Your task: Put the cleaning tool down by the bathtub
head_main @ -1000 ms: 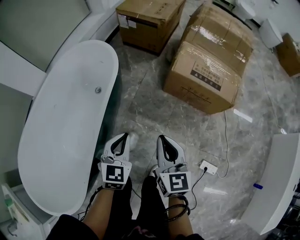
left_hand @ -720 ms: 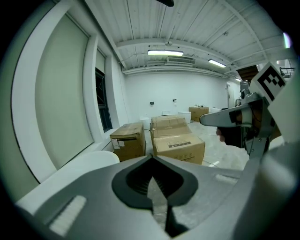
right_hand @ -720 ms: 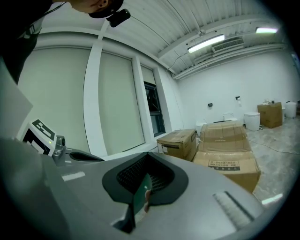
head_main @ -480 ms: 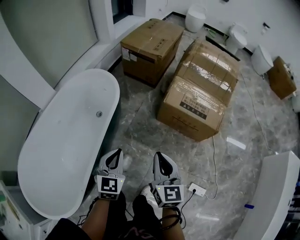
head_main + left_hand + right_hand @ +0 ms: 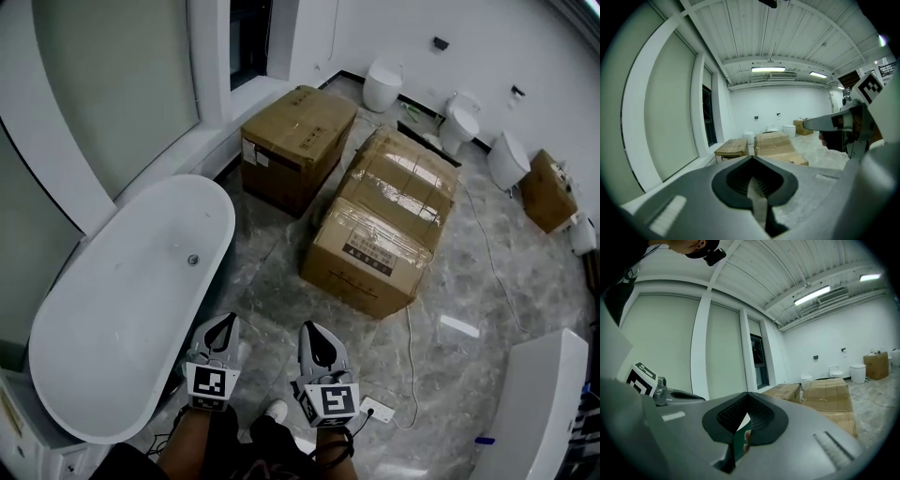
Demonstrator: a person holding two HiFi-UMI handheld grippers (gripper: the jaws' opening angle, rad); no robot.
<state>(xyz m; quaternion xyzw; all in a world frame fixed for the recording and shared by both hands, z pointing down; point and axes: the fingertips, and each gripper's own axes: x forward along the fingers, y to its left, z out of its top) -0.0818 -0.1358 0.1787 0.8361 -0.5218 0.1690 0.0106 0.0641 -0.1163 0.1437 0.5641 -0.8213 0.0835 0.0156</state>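
The white oval bathtub (image 5: 94, 328) lies at the left of the head view, its drain (image 5: 193, 260) showing. No cleaning tool shows in any view. My left gripper (image 5: 220, 330) is just off the tub's near right side, above the marble floor, shut with nothing between its jaws. My right gripper (image 5: 314, 336) hangs beside it, also shut and empty. Both point forward and level. In the left gripper view the shut left gripper (image 5: 752, 161) faces the boxes, with the right gripper (image 5: 843, 124) at the right. The right gripper view shows the shut right gripper (image 5: 747, 397).
Two big cardboard boxes (image 5: 295, 145) (image 5: 384, 225) stand on the floor ahead. Toilets (image 5: 459, 117) line the far wall. A power strip (image 5: 377, 410) with its cable lies by my right foot. A white fixture (image 5: 544, 403) sits at the lower right.
The head view has tilted up and now takes in more of the room. Both grippers sit lower in the frame, still shut and side by side.
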